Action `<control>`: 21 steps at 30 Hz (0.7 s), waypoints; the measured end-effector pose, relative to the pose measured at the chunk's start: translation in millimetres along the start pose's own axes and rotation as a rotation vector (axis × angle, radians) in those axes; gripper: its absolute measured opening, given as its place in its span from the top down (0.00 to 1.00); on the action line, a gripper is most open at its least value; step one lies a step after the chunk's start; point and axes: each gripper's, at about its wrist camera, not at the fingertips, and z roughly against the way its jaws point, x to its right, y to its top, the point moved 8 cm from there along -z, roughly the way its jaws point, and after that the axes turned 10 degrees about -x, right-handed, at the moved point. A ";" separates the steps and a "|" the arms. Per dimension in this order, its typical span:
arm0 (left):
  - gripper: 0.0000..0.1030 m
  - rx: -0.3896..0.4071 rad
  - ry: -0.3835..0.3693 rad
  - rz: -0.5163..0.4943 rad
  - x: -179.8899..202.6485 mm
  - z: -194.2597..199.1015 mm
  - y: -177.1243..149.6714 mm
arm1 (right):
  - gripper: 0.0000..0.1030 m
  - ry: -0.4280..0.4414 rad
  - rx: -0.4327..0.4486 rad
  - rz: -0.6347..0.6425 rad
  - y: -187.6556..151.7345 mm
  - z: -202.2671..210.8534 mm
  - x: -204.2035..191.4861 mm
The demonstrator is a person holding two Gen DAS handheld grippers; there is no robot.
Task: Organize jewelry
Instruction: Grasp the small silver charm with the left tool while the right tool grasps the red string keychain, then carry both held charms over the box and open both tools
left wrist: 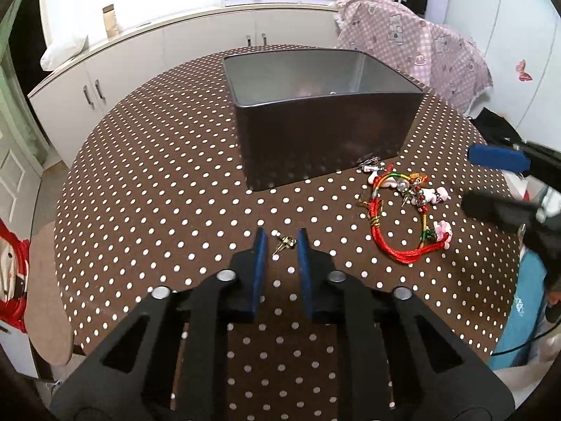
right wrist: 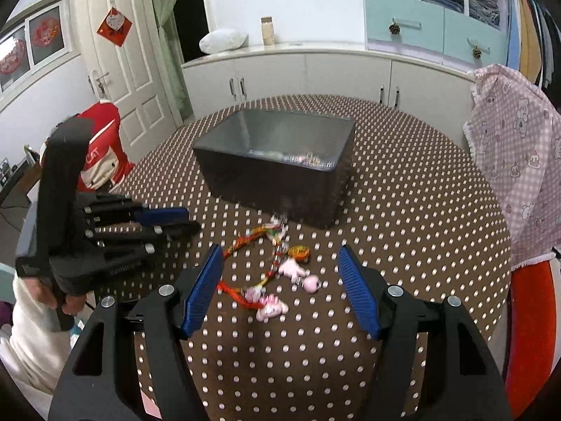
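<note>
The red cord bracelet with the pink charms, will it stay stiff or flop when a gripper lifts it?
The red cord bracelet probably flops: its cord lies in loose curves. The pink charms would likely dangle and swing.

Box [left wrist: 315, 119] mid-table [left wrist: 147, 189]; bracelets [left wrist: 403, 210] before its right corner, earring [left wrist: 284, 244] left.
</note>
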 end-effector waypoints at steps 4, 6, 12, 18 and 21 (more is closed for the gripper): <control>0.89 0.009 0.010 0.010 -5.1 3.5 -5.9 | 0.63 0.060 -0.035 0.009 -10.6 -5.2 -7.4; 0.89 0.016 0.002 0.019 -7.4 3.7 -7.2 | 0.72 0.068 -0.052 -0.002 -14.2 -9.8 -6.7; 0.89 0.038 0.005 0.021 -8.0 6.7 -11.7 | 0.82 0.091 -0.086 -0.017 -14.1 -21.7 -8.9; 0.89 0.065 -0.013 0.033 -6.8 18.5 -18.9 | 0.82 0.055 -0.103 -0.025 -2.2 -33.4 -8.4; 0.89 0.073 -0.018 0.039 -6.8 21.8 -21.7 | 0.82 0.006 -0.097 -0.005 2.6 -40.7 -10.6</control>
